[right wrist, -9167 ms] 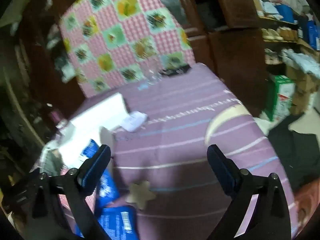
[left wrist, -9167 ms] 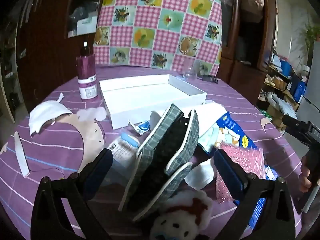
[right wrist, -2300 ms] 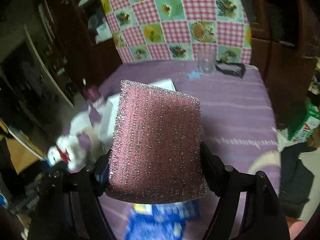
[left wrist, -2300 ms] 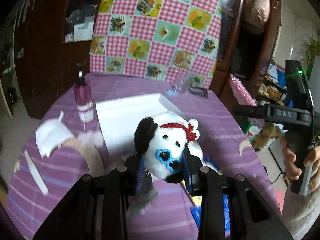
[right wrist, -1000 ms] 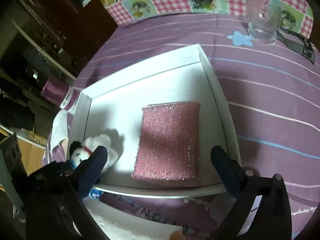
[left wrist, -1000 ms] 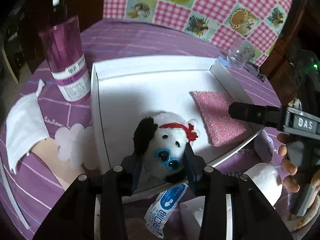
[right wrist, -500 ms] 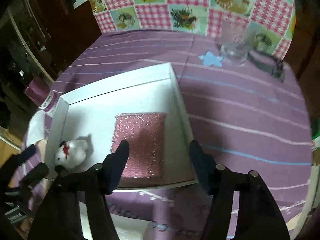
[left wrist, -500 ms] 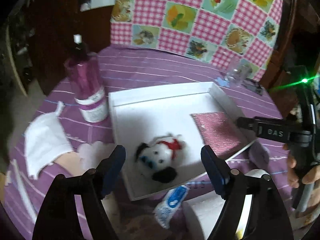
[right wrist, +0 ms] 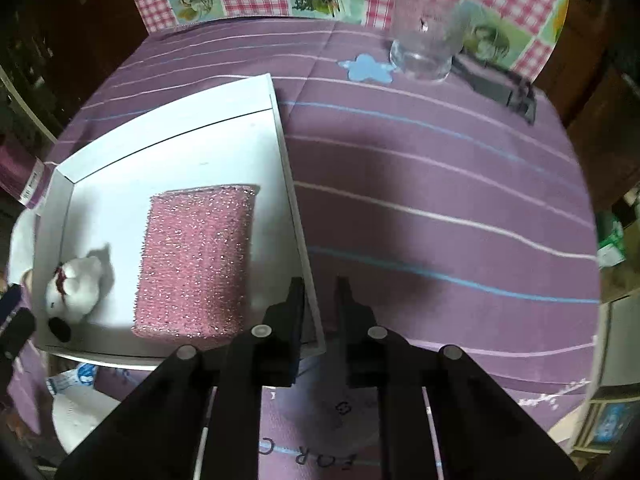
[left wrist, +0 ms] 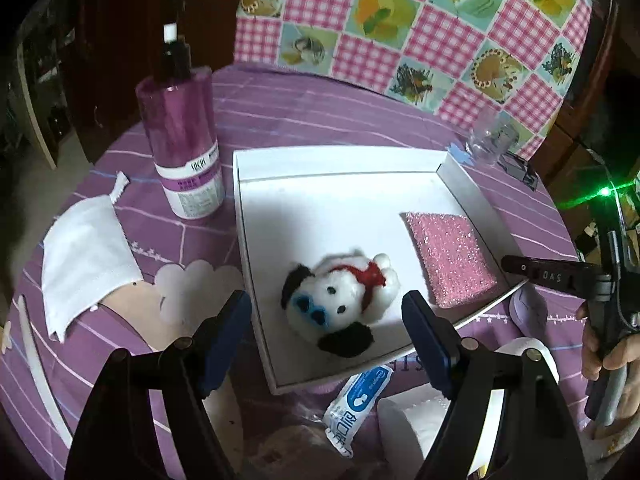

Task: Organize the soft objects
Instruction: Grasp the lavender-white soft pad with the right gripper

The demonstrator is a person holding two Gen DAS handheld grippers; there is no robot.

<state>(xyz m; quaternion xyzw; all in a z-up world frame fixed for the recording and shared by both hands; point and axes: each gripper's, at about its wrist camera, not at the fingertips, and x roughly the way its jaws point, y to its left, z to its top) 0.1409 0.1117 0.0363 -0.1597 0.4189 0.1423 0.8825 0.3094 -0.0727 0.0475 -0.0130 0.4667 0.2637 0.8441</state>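
A white plush dog (left wrist: 340,300) with black ears and a red bow lies in the white tray (left wrist: 340,168). A pink glittery sponge (left wrist: 450,258) lies flat in the tray's right part. My left gripper (left wrist: 326,320) is open and empty, just in front of the dog. In the right wrist view the sponge (right wrist: 196,260) and the dog (right wrist: 74,284) lie in the tray (right wrist: 180,120). My right gripper (right wrist: 318,292) is nearly shut and empty, its fingers either side of the tray's right wall near the front corner.
A purple bottle (left wrist: 180,136) stands left of the tray, a white face mask (left wrist: 86,252) further left. A clear glass (right wrist: 426,36) and a black object (right wrist: 500,88) stand at the back. A small blue packet (left wrist: 356,396) and white items lie in front of the tray.
My left gripper let go of the dog in the tray and drew back, open. My right gripper, which had dropped the sponge, has closed from wide open to nearly shut.
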